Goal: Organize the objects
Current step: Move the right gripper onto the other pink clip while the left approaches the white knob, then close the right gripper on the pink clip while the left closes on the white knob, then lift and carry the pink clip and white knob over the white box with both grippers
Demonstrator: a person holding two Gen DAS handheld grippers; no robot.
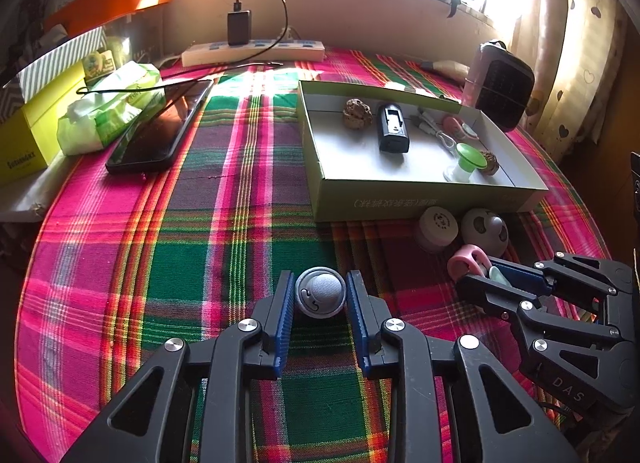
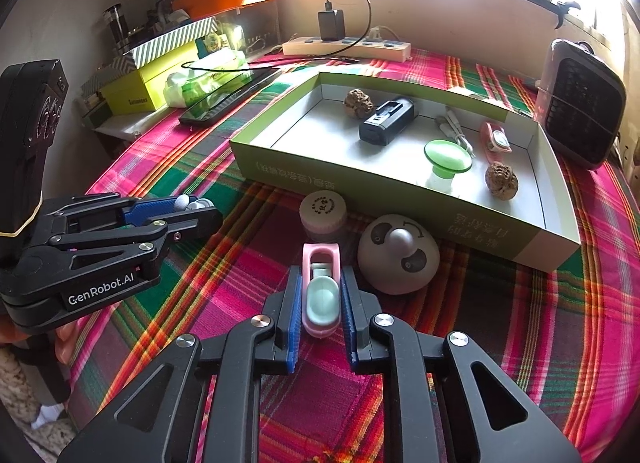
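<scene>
My left gripper (image 1: 320,297) is shut on a small round grey gadget (image 1: 320,292), low over the plaid cloth; it also shows in the right wrist view (image 2: 192,205). My right gripper (image 2: 322,303) is shut on a pink and mint clip (image 2: 322,291), also seen in the left wrist view (image 1: 470,263). An open green box (image 1: 424,203) (image 2: 400,199) lies ahead with two walnuts, a black device (image 1: 393,127), a cable, a pink clip and a green suction cup (image 2: 448,157) inside.
A round white dome toy (image 2: 398,255) and a pink-lidded jar (image 2: 324,213) lie in front of the box. A phone (image 1: 160,131), tissue pack (image 1: 108,111), yellow box and power strip (image 1: 252,51) are at the left and back. A small heater (image 2: 580,103) stands at the right.
</scene>
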